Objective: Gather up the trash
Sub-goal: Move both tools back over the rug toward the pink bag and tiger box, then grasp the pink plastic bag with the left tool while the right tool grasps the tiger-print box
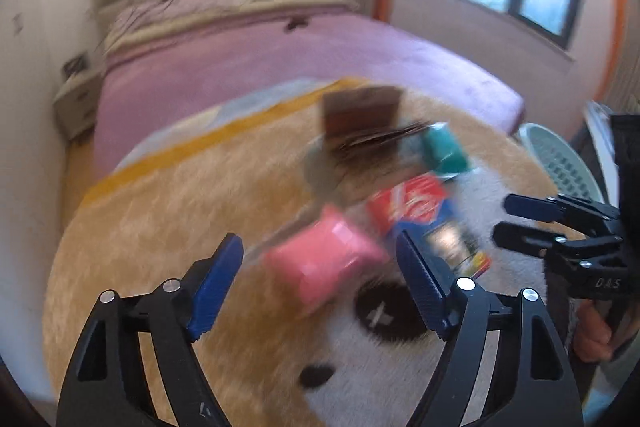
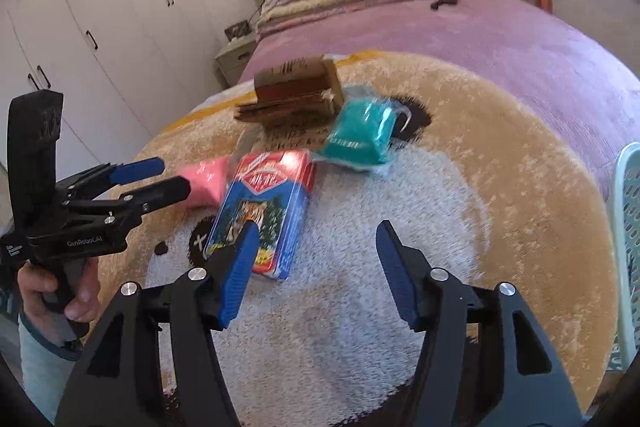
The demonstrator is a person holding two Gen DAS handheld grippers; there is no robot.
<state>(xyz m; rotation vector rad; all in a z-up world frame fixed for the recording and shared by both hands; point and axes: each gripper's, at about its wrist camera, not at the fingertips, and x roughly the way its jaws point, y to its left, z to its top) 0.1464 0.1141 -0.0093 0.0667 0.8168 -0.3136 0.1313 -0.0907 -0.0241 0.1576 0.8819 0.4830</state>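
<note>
Several pieces of trash lie on a round tan and white plush rug (image 2: 340, 327). They are a pink packet (image 2: 208, 179), a red and blue box (image 2: 268, 203), a teal packet (image 2: 360, 135) and a brown cardboard box (image 2: 296, 95). My left gripper (image 1: 318, 247) is open, and the blurred pink packet (image 1: 324, 259) shows between its blue fingers without touching them. In the right wrist view the left gripper (image 2: 174, 175) is beside that packet. My right gripper (image 2: 318, 227) is open and holds nothing, with its left finger (image 2: 244, 251) in front of the box's near end.
A pale green plastic basket (image 2: 628, 227) stands at the rug's right edge. Beyond the rug is a bed with a pink cover (image 2: 500, 39). White wardrobes (image 2: 100, 27) line the left wall. A person's hand (image 2: 60, 291) grips the left tool's handle.
</note>
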